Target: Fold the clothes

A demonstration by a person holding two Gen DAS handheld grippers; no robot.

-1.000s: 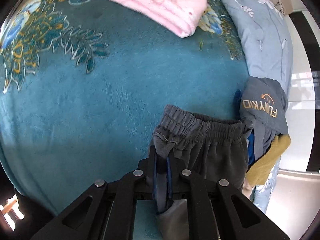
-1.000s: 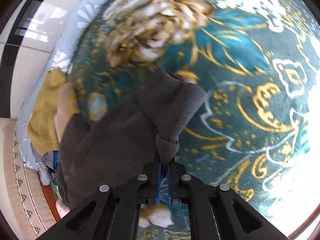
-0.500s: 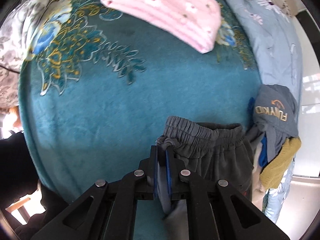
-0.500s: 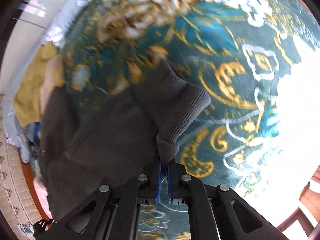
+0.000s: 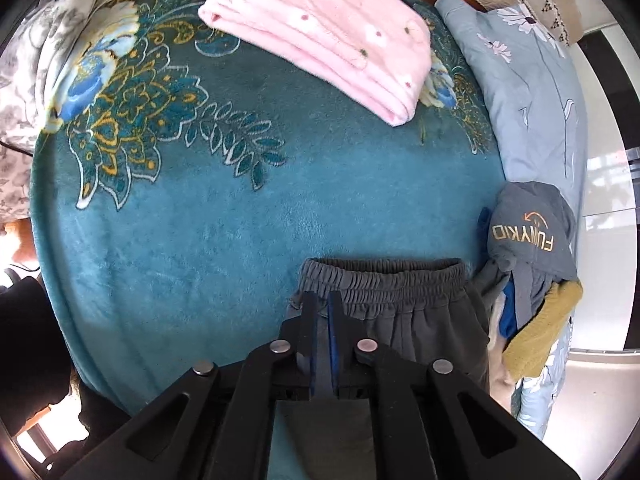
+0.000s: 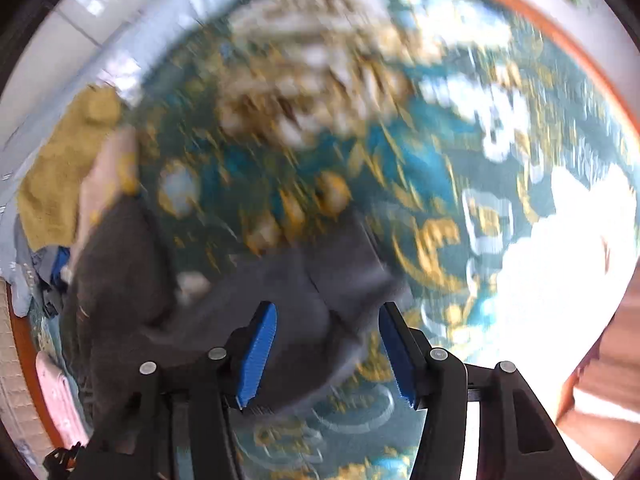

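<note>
Dark grey trousers (image 5: 400, 300) lie on the teal flowered blanket (image 5: 200, 240), their elastic waistband stretched out flat. My left gripper (image 5: 322, 300) is shut on the waistband's left corner, and grey cloth runs back between its fingers. The right wrist view is blurred by motion. There my right gripper (image 6: 327, 320) stands open, blue pads (image 6: 260, 352) wide apart. The trouser leg (image 6: 304, 280) lies loose on the blanket between and beyond the fingers, gripped by neither.
A folded pink garment (image 5: 328, 28) rests at the blanket's far side. A heap of clothes, grey-blue with orange lettering (image 5: 528, 236) and mustard yellow (image 5: 540, 328), sits right of the trousers beside a pale blue flowered quilt (image 5: 532, 92). The wooden bed edge (image 6: 560, 32) borders the blanket.
My right gripper has opened and let go of the trouser leg cuff, which has dropped onto the blanket. The left gripper has brought the waistband down flat, still holding its corner.
</note>
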